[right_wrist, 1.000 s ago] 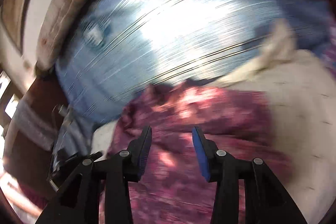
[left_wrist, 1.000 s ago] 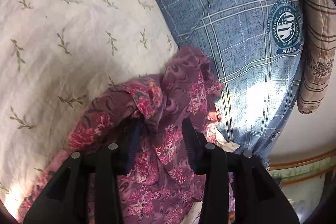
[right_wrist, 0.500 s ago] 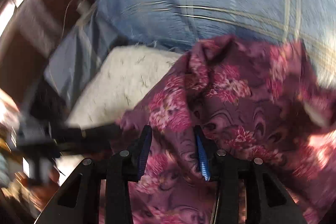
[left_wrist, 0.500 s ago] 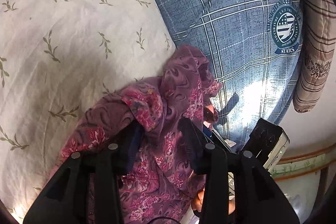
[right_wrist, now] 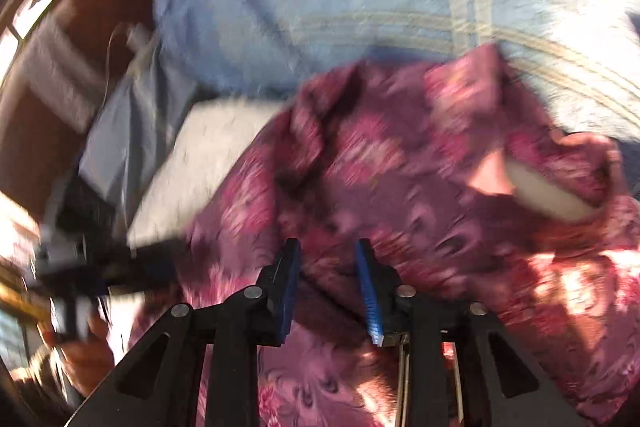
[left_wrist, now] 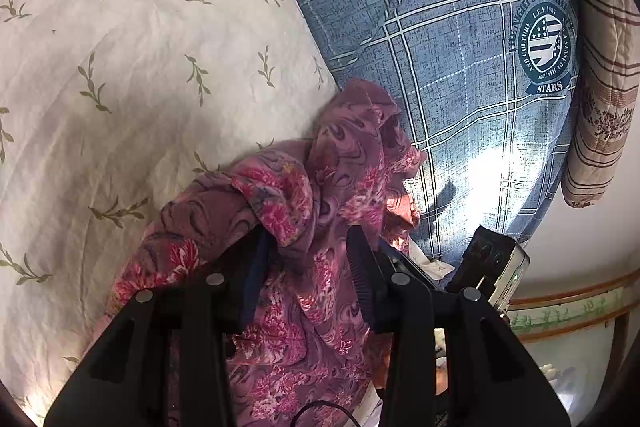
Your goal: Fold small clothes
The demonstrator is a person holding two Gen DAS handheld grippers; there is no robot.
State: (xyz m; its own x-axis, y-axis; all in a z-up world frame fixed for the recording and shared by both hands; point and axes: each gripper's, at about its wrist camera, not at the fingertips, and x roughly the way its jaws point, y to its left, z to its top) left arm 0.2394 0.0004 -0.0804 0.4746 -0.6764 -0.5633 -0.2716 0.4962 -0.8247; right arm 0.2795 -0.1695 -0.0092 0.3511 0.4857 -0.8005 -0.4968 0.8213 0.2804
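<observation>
A crumpled purple garment with pink flowers (left_wrist: 328,187) lies on the bed where the cream leaf-print sheet (left_wrist: 140,67) meets the blue plaid pillow (left_wrist: 440,47). My left gripper (left_wrist: 308,247) stands open around a raised fold of it; cloth drapes over the left finger. My right gripper (right_wrist: 326,267) is narrowly open, with cloth of the same garment (right_wrist: 400,167) bunched between its fingers; this view is blurred. The right gripper's body (left_wrist: 492,263) shows at the right of the left wrist view.
A striped brown-and-cream quilt (left_wrist: 600,67) hangs at the far right by a pale wall with a green-patterned border. In the right wrist view a brown wooden piece (right_wrist: 60,87) and the left gripper (right_wrist: 80,247) sit at the left.
The right gripper swung from the pillow side down onto the garment and its fingers narrowed around the cloth. The left gripper stayed around its fold, shifting slightly.
</observation>
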